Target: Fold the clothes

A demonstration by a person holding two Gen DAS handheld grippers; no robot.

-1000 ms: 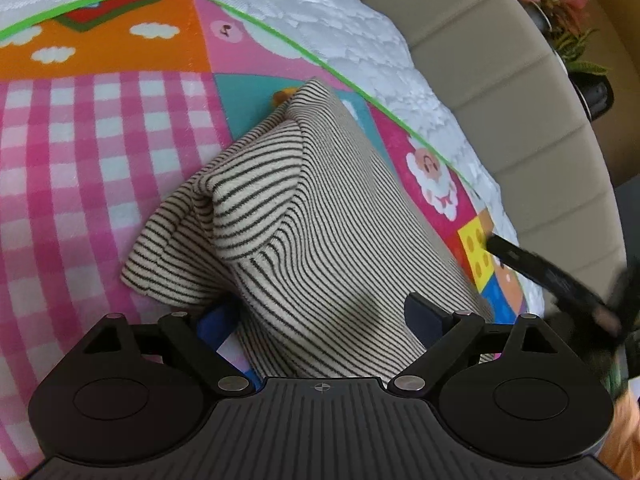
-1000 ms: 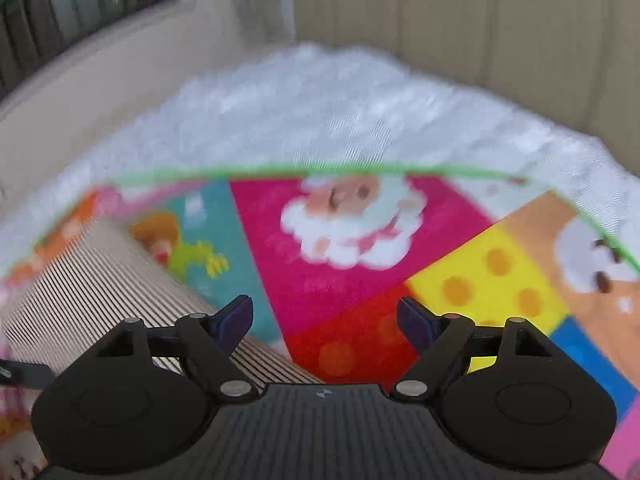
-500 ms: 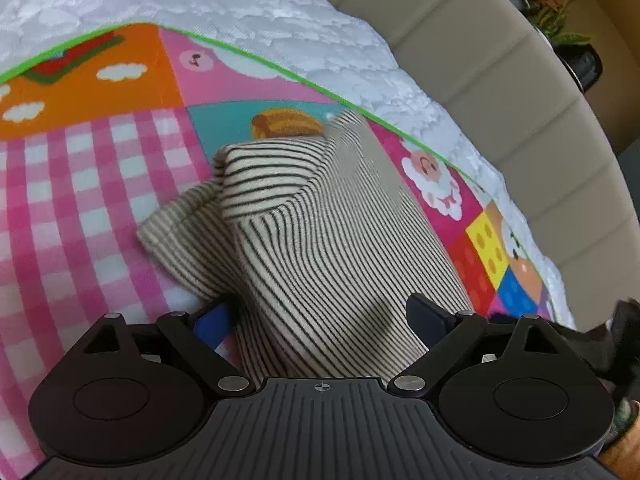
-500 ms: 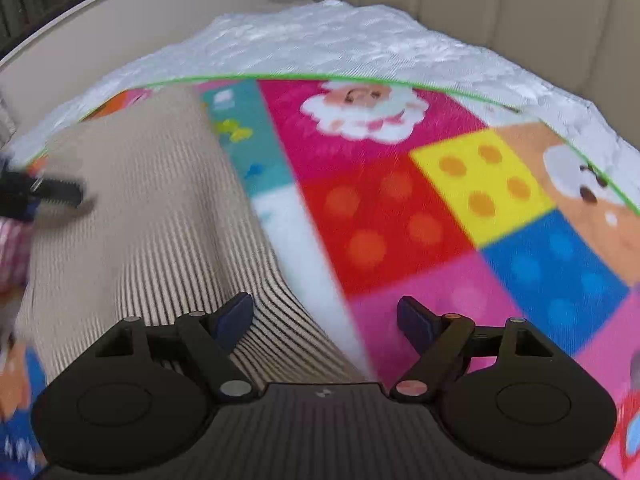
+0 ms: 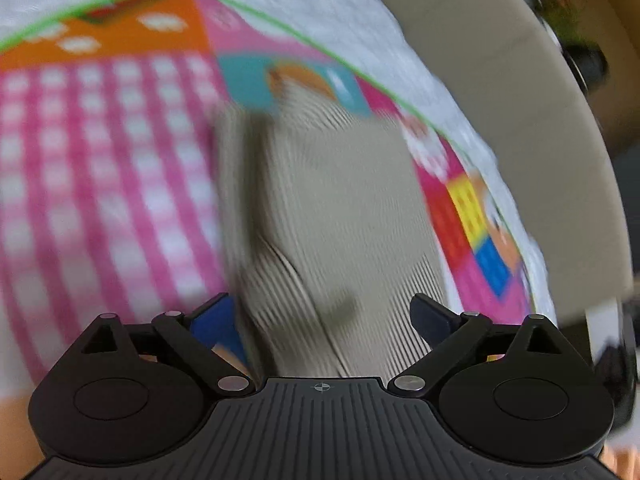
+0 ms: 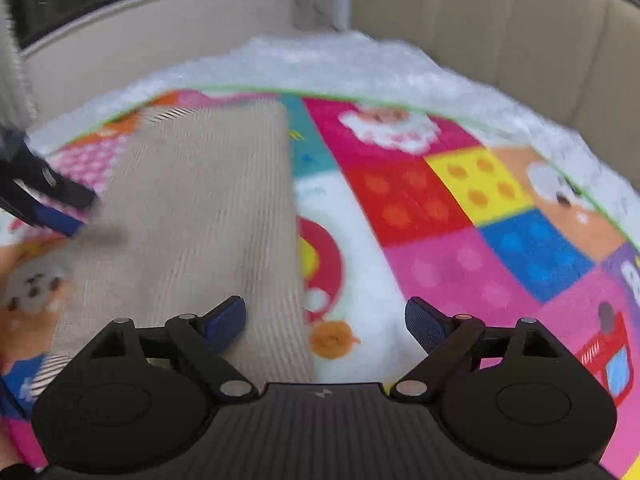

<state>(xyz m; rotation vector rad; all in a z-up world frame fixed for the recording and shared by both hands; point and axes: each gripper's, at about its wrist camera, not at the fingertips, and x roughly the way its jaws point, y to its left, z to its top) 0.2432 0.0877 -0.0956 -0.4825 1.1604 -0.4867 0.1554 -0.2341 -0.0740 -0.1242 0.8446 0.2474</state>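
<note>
A beige, dark-striped garment [image 5: 332, 208] lies folded into a long rectangle on the colourful mat; the left wrist view is motion-blurred. My left gripper [image 5: 322, 312] is open just above the garment's near end, and the cloth runs between its wide-apart fingers ungripped. In the right wrist view the garment [image 6: 200, 208] lies flat at left. My right gripper [image 6: 324, 316] is open over its near right edge, the left finger above the cloth and the right finger above the mat. The left gripper [image 6: 60, 210] shows at the garment's left edge.
The patchwork play mat [image 6: 440, 208] with a green border covers white quilted bedding [image 6: 360, 64]. A beige padded backrest [image 6: 500, 20] curves round the far side. A potted plant [image 5: 576, 40] stands behind it. Pink checked mat [image 5: 100, 160] lies left of the garment.
The garment's raised, bunched fold has come down and it now lies flatter and narrower. The left view has turned blurry with motion. The right gripper has pulled back from the cloth.
</note>
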